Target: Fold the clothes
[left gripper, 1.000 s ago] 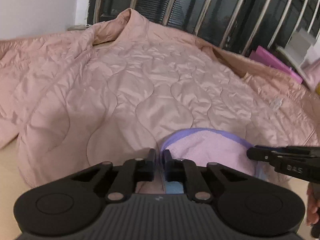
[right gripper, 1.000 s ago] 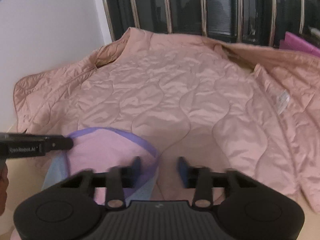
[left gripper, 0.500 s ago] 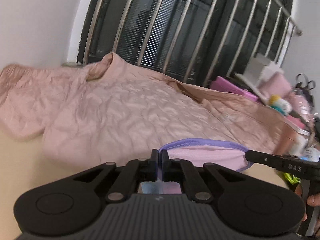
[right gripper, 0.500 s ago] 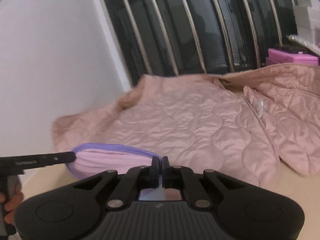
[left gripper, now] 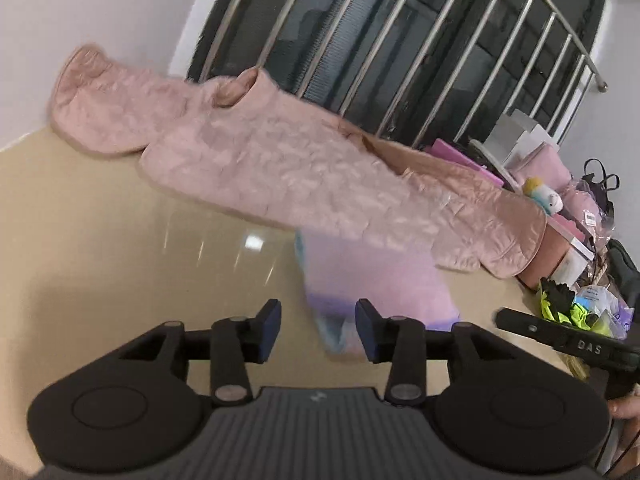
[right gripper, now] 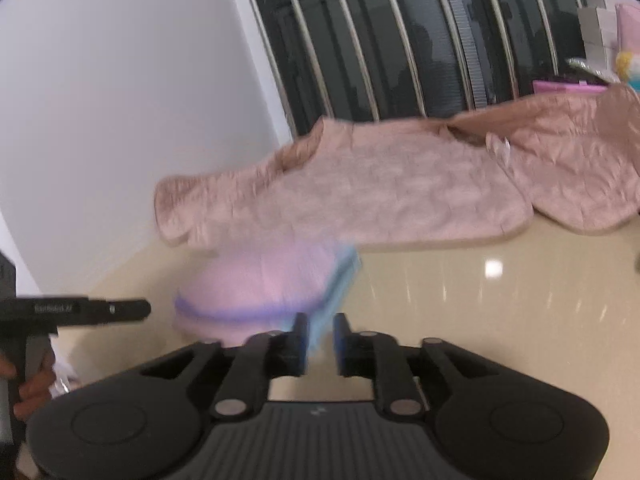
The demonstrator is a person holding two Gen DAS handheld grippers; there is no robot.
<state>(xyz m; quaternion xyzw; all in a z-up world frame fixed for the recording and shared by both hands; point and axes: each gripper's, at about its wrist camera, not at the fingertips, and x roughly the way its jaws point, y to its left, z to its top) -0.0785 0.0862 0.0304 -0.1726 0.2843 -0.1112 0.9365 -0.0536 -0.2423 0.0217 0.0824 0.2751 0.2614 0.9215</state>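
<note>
A small pink garment (left gripper: 372, 280) with a purple hem and a light blue part lies blurred on the beige table (left gripper: 120, 220), just in front of the pink quilted jacket (left gripper: 300, 168). My left gripper (left gripper: 318, 326) is open right at the garment's near edge, nothing held between its fingers. In the right wrist view the same garment (right gripper: 264, 280) lies before the jacket (right gripper: 380, 192). My right gripper (right gripper: 320, 344) is open by a narrow gap at the blue edge. The other gripper's tip shows in each view: right (left gripper: 520, 322), left (right gripper: 136, 308).
A barred dark window (left gripper: 400, 60) runs behind the jacket, with a white wall (right gripper: 120, 100) to the left. Boxes, a plush toy (left gripper: 548, 200) and a neon yellow item (left gripper: 568, 308) crowd the table's right end. Bare glossy table (right gripper: 500, 300) lies at the front.
Both grippers were shut on the purple hem half a second ago. They have pulled back off the jacket and opened, and the small garment now lies on the table.
</note>
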